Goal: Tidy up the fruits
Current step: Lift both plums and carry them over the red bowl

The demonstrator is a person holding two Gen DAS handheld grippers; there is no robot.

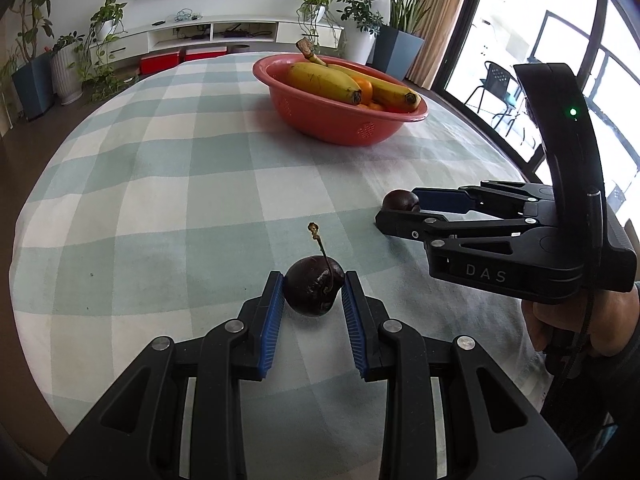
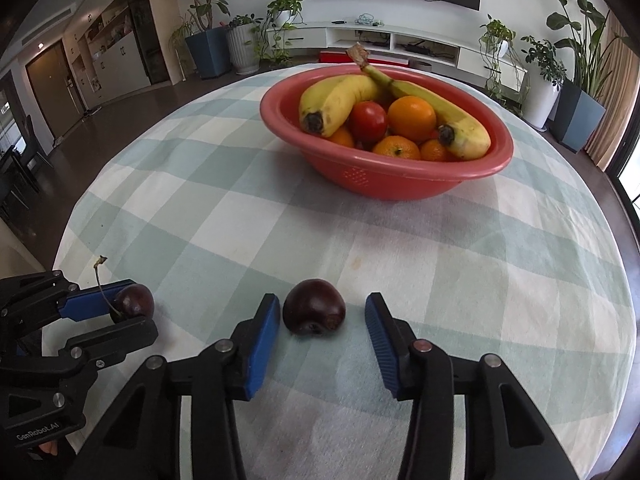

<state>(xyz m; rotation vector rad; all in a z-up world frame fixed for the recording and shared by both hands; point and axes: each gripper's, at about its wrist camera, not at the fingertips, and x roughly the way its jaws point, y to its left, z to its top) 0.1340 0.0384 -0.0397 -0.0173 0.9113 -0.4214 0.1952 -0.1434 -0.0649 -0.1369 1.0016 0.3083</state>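
A dark cherry with a long stem (image 1: pixel 314 292) rests on the checked tablecloth, and my left gripper (image 1: pixel 314 280) is shut on it, blue pads pressing both sides. The right wrist view shows the same gripper (image 2: pixel 140 306) and the stemmed cherry (image 2: pixel 136 299) at the left. A second dark cherry without a stem (image 2: pixel 314 307) lies between the fingers of my right gripper (image 2: pixel 322 300). Its left pad is close to the fruit; a clear gap shows at the right pad, so the gripper is open. The left wrist view shows the right gripper (image 1: pixel 396 210) around the stemless cherry (image 1: pixel 400 199).
A red bowl (image 2: pixel 400 180) stands farther back on the table (image 2: pixel 240 208), holding two bananas (image 2: pixel 336 100), oranges (image 2: pixel 412 116) and a tomato (image 2: pixel 368 120). In the left wrist view the bowl (image 1: pixel 332 124) is at the far right. A hand (image 1: pixel 568 320) holds the right gripper.
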